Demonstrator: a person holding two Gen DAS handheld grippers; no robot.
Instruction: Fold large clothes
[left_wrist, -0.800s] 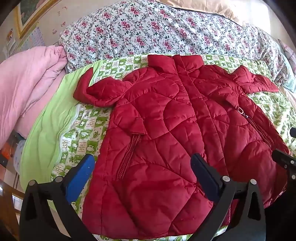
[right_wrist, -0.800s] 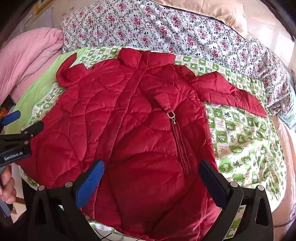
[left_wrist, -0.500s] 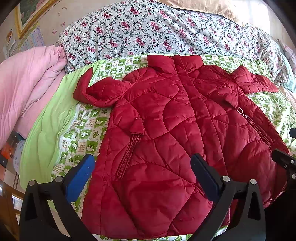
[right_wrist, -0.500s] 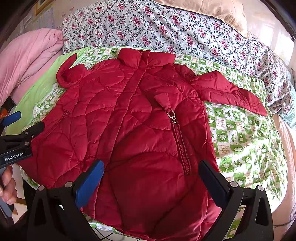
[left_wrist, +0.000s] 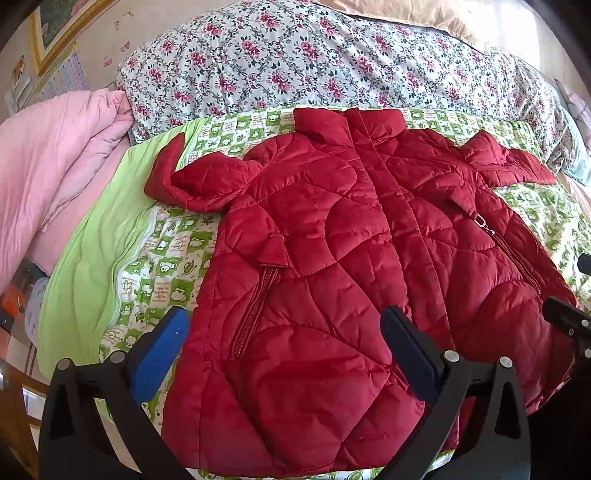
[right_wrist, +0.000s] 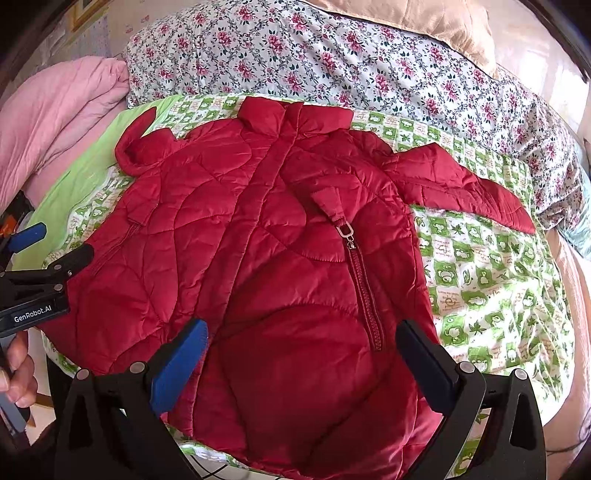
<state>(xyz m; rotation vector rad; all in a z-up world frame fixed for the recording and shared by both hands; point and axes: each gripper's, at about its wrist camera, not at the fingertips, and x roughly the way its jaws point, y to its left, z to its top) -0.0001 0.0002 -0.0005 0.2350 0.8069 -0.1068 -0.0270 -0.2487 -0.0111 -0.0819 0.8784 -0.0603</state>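
Note:
A red quilted jacket (left_wrist: 332, 258) (right_wrist: 266, 266) lies spread flat, front up, on a green-and-white patterned sheet (left_wrist: 162, 266) (right_wrist: 487, 280), collar at the far side and both sleeves out. My left gripper (left_wrist: 284, 332) hovers open above the jacket's near left hem, nothing between its fingers. My right gripper (right_wrist: 303, 343) hangs open over the near right part, by the pocket zipper (right_wrist: 364, 295). The left gripper (right_wrist: 48, 254) also shows at the left edge of the right wrist view, held by a hand (right_wrist: 16, 373).
A floral duvet (left_wrist: 314, 62) is bunched behind the jacket, with a pink blanket (left_wrist: 48, 158) piled at the left and a beige pillow (right_wrist: 436, 26) at the back. A plain green sheet edge (left_wrist: 85, 251) runs down the left. The bed's near edge lies just below the hem.
Both grippers stay open and almost still; the views have barely shifted over the jacket.

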